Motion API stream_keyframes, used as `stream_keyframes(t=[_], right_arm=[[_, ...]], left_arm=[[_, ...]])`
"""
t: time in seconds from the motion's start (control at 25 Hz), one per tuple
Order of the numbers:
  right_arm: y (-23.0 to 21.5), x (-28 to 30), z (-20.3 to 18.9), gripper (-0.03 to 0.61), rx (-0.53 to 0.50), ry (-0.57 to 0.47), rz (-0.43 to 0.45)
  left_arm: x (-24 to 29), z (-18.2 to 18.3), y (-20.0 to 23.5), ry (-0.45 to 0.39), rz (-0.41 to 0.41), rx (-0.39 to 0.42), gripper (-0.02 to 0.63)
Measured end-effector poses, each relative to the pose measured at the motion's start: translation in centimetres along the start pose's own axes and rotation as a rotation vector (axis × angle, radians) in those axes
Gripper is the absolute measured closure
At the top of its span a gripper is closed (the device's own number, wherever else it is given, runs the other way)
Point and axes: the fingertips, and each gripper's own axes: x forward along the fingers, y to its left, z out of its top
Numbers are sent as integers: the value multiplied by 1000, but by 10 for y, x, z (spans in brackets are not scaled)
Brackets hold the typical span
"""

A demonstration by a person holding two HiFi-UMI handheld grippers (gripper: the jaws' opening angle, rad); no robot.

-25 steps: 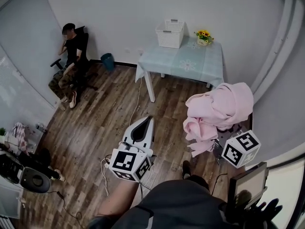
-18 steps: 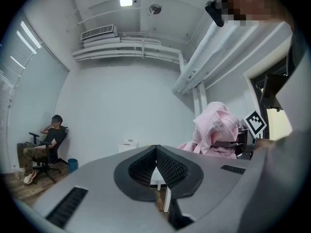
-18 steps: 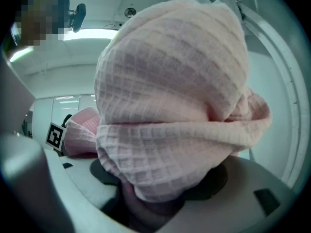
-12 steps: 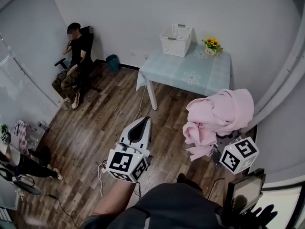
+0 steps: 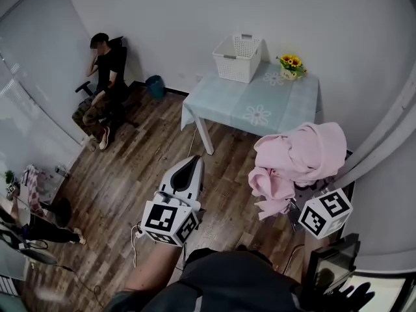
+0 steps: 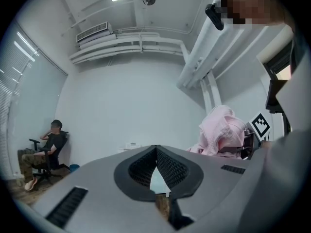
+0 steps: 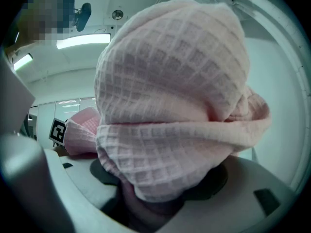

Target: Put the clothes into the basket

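Note:
A bundle of pink waffle-weave clothes (image 5: 302, 158) hangs from my right gripper (image 5: 300, 188), which is shut on it at the right of the head view. In the right gripper view the cloth (image 7: 170, 106) drapes over both jaws and hides the tips. My left gripper (image 5: 192, 162) is held out over the wooden floor, shut, with nothing between its pads (image 6: 156, 149). The white slatted basket (image 5: 238, 49) stands on the far left corner of a pale green table (image 5: 260, 103), well beyond both grippers.
A pot of yellow flowers (image 5: 291, 65) sits on the table's far right corner. A person sits in an office chair (image 5: 101, 83) by the left wall, next to a blue bin (image 5: 155, 85). Cables (image 5: 140, 229) lie on the floor by my feet. A dark monitor (image 5: 335, 262) is at the lower right.
The table and basket have shifted slightly right and grown a little in the head view. Both grippers hold the same stance, and the pink clothes stay in the right one.

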Motion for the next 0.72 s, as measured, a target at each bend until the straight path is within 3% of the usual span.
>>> stream_keyframes(t=[0.52, 0.72], right_arm=[[-57, 79, 3, 239, -11, 11, -23], [-33, 118, 32, 240, -26, 6, -55]], left_arm=[[91, -15, 46, 11, -24, 17, 604], [96, 11, 102, -23, -42, -4, 604]])
